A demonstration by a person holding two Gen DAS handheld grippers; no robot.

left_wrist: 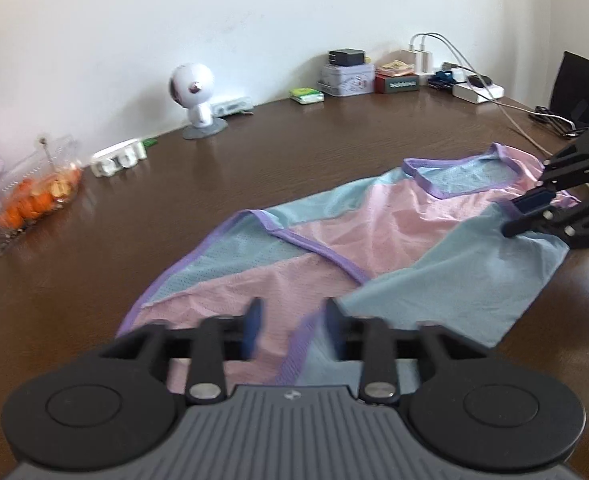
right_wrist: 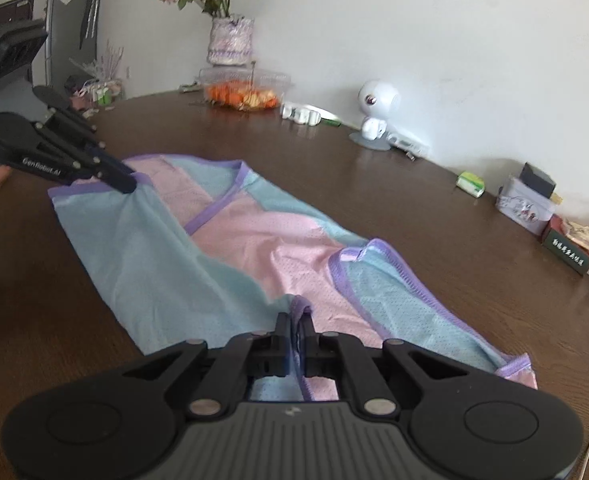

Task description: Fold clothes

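Across the dark wooden tabletop (left_wrist: 278, 136) a pink, blue and purple-trimmed mesh vest (left_wrist: 334, 240) lies spread flat with one side panel already folded over its middle, so the fold looks part done. Over the hem end the left hand-held gripper (left_wrist: 292, 330) stands with its jaws wide and nothing between them, while at the shoulder end the right hand-held gripper (right_wrist: 294, 336) has jaws only narrowly apart around a purple-edged bit of cloth, and whether the pads press it I cannot tell. Next, I judge, both must take fresh edges for the following fold.
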